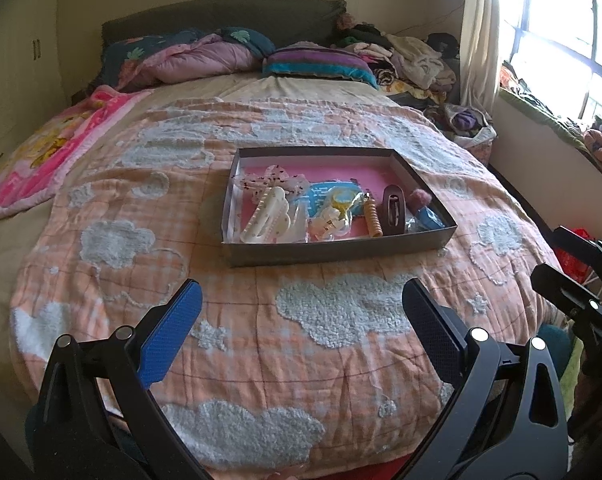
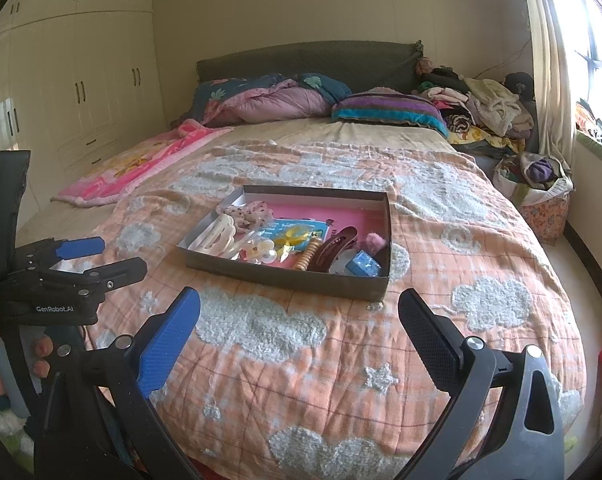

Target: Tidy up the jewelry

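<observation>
A shallow grey box (image 1: 341,249) with a pink floor lies on the bed; it also shows in the right wrist view (image 2: 285,276). It holds several hair accessories: a white claw clip (image 1: 265,216), a bow (image 1: 275,176), a brown barrette (image 1: 393,210), a beaded orange clip (image 1: 372,218), a blue piece (image 1: 428,216). My left gripper (image 1: 301,308) is open and empty, short of the box. My right gripper (image 2: 299,312) is open and empty, near the box's front edge. The left gripper also shows at the left of the right wrist view (image 2: 101,256).
The box rests on an orange checked quilt (image 1: 261,352) with fluffy cloud patches. A pink blanket (image 1: 49,148) lies at the left, pillows and a clothes pile (image 1: 413,60) at the headboard. A wardrobe (image 2: 73,80) stands left, a window (image 2: 597,40) right, a bag (image 2: 541,196) beside the bed.
</observation>
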Demonstrator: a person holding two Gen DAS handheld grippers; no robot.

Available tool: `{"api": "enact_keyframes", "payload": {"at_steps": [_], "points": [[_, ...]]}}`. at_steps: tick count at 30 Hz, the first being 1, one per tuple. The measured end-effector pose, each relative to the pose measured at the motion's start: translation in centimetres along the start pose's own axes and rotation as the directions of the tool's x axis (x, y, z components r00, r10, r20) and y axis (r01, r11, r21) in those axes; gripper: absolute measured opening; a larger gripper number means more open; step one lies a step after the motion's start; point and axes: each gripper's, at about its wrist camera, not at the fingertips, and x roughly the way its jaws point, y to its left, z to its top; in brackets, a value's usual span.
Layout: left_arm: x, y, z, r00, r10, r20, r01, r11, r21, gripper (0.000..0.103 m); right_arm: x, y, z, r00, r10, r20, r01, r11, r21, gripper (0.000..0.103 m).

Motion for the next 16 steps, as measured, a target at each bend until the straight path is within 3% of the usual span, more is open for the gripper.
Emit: {"api": "enact_keyframes", "payload": {"at_steps": [6, 12, 14, 16], "points": [[0.2, 0.3, 0.1, 1.000, -0.029, 0.002, 0.029, 0.999, -0.036, 0.094, -0.1, -1.7, 0.0, 1.000, -0.025, 0.009, 0.025, 0.999, 0.020, 0.099], [1.4, 4.8, 2.1, 0.998, 0.063, 0.011, -0.060, 0.986, -0.153, 0.094, 1.1, -7.0, 0.7, 0.995, -0.101, 0.004, 0.100, 0.990, 0.095, 0.099], [1.0, 8.6, 3.6, 0.987, 0.157, 0.031, -0.147, 0.967, -0.206, 0.094, 1.9, -9.6, 1.0, 0.988, -0.154, -0.012, 0.154, 0.981, 0.115, 0.099], [-0.4, 13.4, 5.5, 0.958, 0.278, 0.065, -0.254, 0.934, -0.249, 0.094, 3.3, -13.0, 1.6, 0.976, -0.217, -0.032, 0.219, 0.968, 0.123, 0.099]]}}
